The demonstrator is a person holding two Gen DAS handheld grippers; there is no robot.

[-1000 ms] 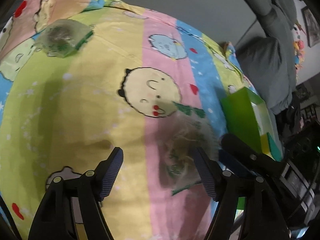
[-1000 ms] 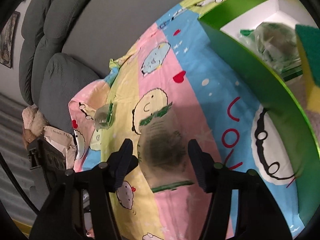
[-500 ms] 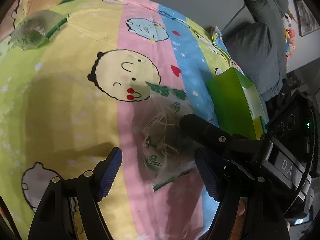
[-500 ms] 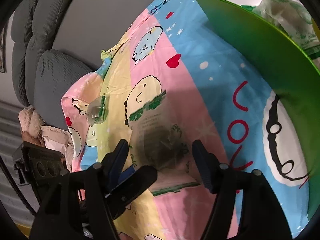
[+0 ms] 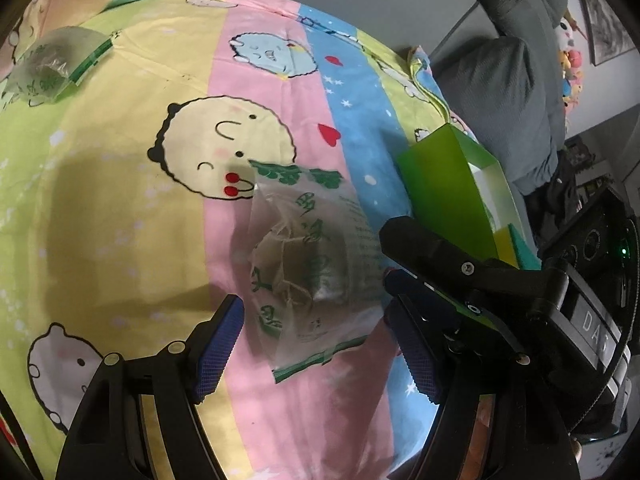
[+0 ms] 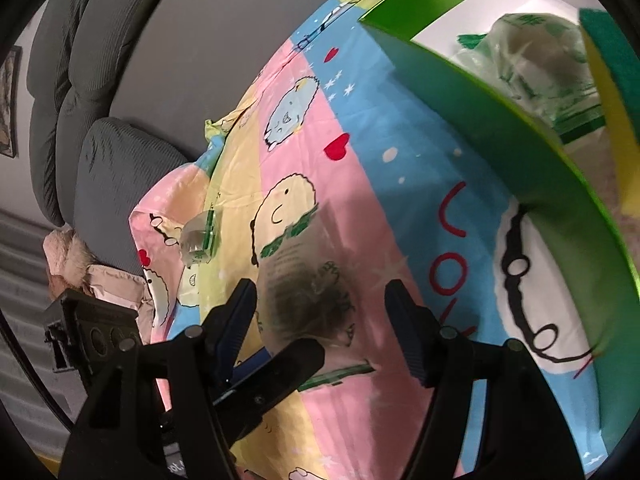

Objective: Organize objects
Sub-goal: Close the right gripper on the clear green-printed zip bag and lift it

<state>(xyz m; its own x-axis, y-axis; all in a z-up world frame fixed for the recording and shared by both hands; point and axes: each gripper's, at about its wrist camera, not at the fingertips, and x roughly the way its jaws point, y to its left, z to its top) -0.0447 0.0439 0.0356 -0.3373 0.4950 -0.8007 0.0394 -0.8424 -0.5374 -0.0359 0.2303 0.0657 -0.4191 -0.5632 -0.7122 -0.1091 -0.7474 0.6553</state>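
Observation:
A clear plastic bag (image 5: 308, 264) with green print and a dark wad inside lies flat on the cartoon bedsheet (image 5: 120, 208). My left gripper (image 5: 316, 344) is open, its blue pads on either side of the bag's near end without pressing it. My right gripper (image 6: 322, 320) is open too and straddles the same bag (image 6: 308, 292). One left finger (image 6: 288, 360) pokes in under it, and a right finger (image 5: 432, 252) lies by the bag's right edge. A second such bag (image 5: 52, 68) rests at the far left, also visible in the right wrist view (image 6: 198, 236).
An open green box (image 5: 440, 184) stands to the right of the bag. Its wall (image 6: 480, 92) fills the right wrist view, with another bag (image 6: 532, 52) and a yellow-green sponge (image 6: 612, 80) inside. A grey armchair (image 6: 104, 160) stands beyond the sheet's edge.
My left gripper has shifted so the bag now lies centred between its fingers. The right gripper's finger has come into the left view, and the right jaws stand a little wider.

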